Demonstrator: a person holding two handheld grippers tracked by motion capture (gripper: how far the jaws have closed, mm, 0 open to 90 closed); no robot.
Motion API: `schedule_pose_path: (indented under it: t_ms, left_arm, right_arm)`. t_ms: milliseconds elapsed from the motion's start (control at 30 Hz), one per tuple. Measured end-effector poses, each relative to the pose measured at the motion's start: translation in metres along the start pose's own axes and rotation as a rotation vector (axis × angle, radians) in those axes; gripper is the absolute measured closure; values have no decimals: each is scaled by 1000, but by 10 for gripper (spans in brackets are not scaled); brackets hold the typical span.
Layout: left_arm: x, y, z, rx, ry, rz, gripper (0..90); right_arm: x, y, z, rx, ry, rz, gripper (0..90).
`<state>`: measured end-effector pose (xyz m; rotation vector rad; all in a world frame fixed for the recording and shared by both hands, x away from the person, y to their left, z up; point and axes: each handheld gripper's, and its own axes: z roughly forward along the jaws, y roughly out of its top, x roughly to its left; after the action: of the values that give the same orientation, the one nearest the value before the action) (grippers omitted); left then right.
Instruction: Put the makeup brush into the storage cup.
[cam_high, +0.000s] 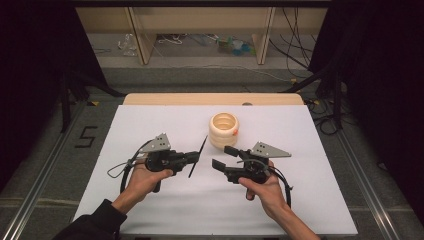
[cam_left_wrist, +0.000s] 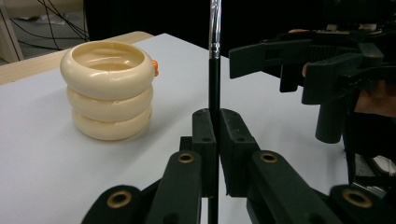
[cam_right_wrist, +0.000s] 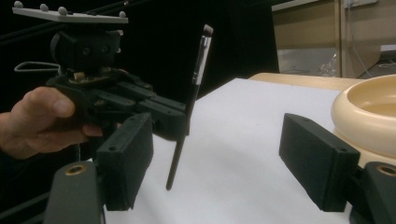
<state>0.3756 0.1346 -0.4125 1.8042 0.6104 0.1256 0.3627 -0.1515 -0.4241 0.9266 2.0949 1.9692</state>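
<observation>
Black brush (cam_high: 198, 156) clamped in left claw (cam_high: 194, 159); right claw (cam_high: 224, 157) gapes nearby.

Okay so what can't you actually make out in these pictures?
- Inside of the cream ringed holder: high view, too small; right gripper view, cut off by the edge.
- Orange piece behind it: left gripper view, mostly hidden.
- Brush tip: left gripper view, cut off at top.
- Brush's lower handle: left hand-held gripper hides it.

Even overhead light on the white table (cam_high: 150, 210), dark surroundings (near black fingers (cam_left_wrist: 205, 135) slightly soft).
</observation>
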Motion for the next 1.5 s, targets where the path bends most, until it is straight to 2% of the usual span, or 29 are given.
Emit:
schedule_pose_path:
  t_ms: [33, 100, 267, 433, 500, 533, 633, 667, 700, 767, 900, 1000, 1133, 1367, 1500]
  left_arm:
    - [0, 0, 0, 0, 1, 11, 851]
    - [-2, -1, 1, 0, -5, 0, 851]
    - [-4, -2, 3, 4, -12, 15, 851]
    - [-8, -1, 4, 4, -14, 28, 851]
    - [-8, 0, 5, 2, -19, 42, 851]
    - [-9, -1, 5, 0, -17, 26, 851]
    - [-10, 0, 5, -2, -22, 29, 851]
    - [-11, 0, 5, -5, -26, 30, 851]
    - [-11, 1, 5, -6, -26, 32, 851]
    - [-12, 1, 5, -3, -27, 43, 851]
    - [-14, 1, 6, -5, -32, 33, 851]
    - [-15, 2, 7, -3, -36, 50, 851]
    - [-17, 2, 9, -3, -39, 48, 851]
    - [-20, 2, 9, -8, -48, 40, 851]
    - [-22, 3, 9, -14, -55, 49, 851]
  right_arm:
    - [1, 1, 1, 4, 7, 14, 302]
    - [0, 2, 2, -6, 15, 13, 328]
    - [0, 4, 6, -1, 32, 41, 398]
    - [0, 6, 9, 5, 44, 26, 459]
    - [0, 6, 10, 3, 57, 40, 482]
    - [0, 6, 10, 6, 59, 34, 492]
    - [0, 6, 12, -1, 70, 38, 523]
    - [1, 7, 11, 19, 73, 38, 534]
    - [1, 6, 13, 2, 78, 39, 540]
    - [1, 6, 14, 0, 84, 43, 550]
    - [1, 6, 16, 1, 91, 48, 582]
    - [1, 7, 15, 3, 99, 51, 604]
    - [1, 7, 16, -2, 96, 40, 628]
    - [2, 7, 17, -15, 118, 37, 677]
    - [3, 7, 17, -13, 127, 37, 700]
